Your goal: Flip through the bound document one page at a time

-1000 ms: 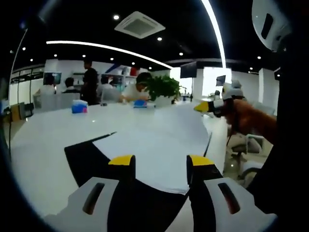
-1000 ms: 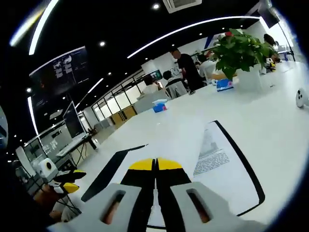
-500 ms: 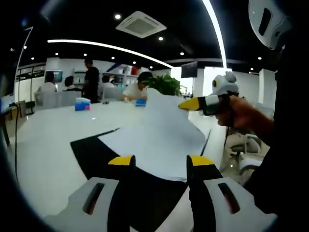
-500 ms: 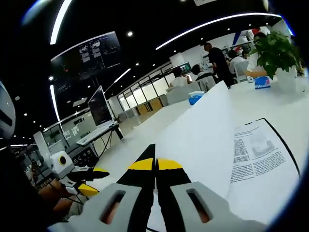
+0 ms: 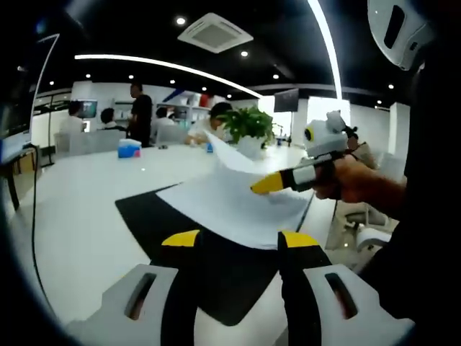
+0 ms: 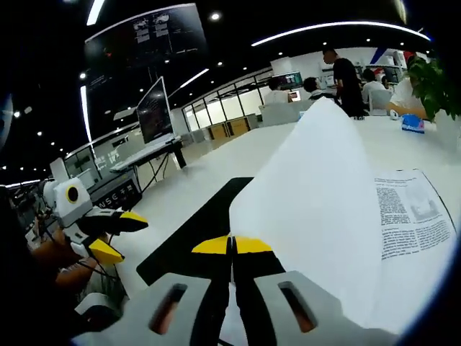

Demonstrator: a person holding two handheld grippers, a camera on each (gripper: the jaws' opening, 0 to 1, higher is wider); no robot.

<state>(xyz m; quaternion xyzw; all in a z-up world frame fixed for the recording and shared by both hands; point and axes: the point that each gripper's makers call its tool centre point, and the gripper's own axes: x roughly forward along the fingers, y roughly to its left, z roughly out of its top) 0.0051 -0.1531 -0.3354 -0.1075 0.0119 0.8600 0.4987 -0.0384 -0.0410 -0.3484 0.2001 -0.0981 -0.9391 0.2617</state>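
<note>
right gripper [image 6: 232, 245] pinches lifted page [image 6: 317, 194]; left gripper [image 6: 119, 234] apart.

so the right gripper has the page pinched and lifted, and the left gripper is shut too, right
Not quite. The right gripper is shut on the page, which curves up off the printed sheet. But the left gripper is open: the left gripper view shows its yellow-tipped jaws standing well apart over the black cover, holding nothing.
</note>
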